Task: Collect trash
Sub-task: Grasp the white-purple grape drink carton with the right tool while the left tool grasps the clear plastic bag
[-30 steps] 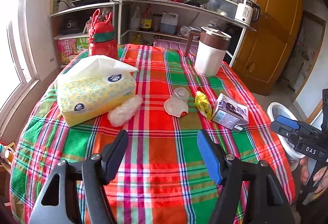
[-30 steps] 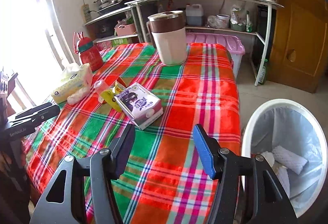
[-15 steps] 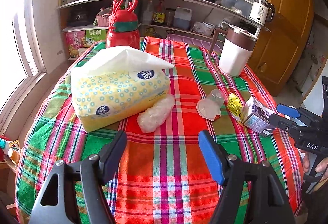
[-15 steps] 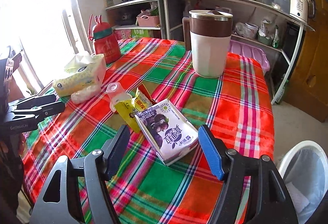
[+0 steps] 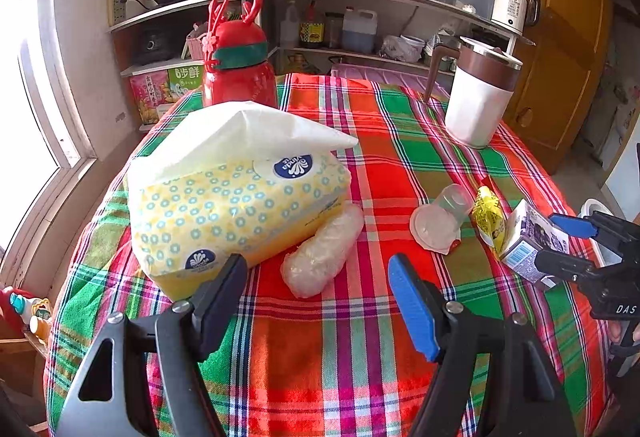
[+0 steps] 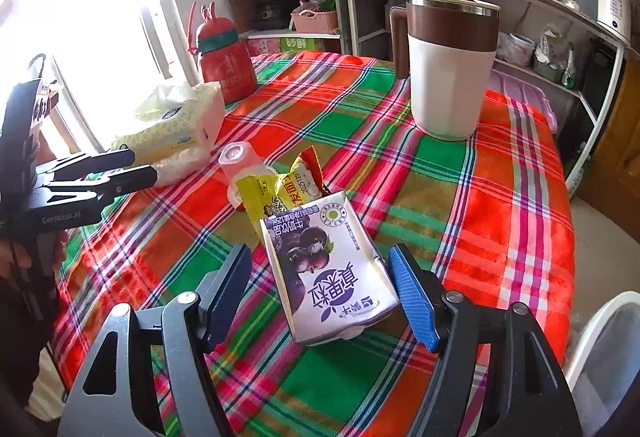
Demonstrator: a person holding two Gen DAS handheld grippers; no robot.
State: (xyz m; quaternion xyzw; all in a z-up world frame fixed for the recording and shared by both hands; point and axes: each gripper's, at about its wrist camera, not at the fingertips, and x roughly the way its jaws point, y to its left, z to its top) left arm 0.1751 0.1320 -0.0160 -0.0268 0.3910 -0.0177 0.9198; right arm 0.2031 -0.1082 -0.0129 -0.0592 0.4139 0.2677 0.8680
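Trash lies on a plaid tablecloth (image 5: 360, 377). A crumpled clear plastic wrap (image 5: 324, 253) sits just ahead of my left gripper (image 5: 318, 285), which is open with nothing between its fingers. Further right are a tipped clear plastic cup (image 5: 440, 221), a yellow snack wrapper (image 5: 488, 221) and a flattened purple-and-white drink carton (image 6: 332, 269). My right gripper (image 6: 320, 277) is open and straddles the near end of the carton. Its blue pad is close to the carton's right edge and the black pad stands apart. The left gripper (image 6: 136, 166) shows at the left beside the wrap (image 6: 180, 165).
A yellow tissue pack (image 5: 236, 205) lies right behind the wrap. A red bottle (image 5: 240, 77) and a white-and-brown jug (image 6: 448, 69) stand further back. A white lined trash bin (image 6: 596, 329) is on the floor off the table's right edge. Kitchen shelves run along the wall.
Both grippers moved forward and lower over the table. The carton now lies between the right gripper's fingers, which stand a little wider. The left gripper came close to the plastic wrap.
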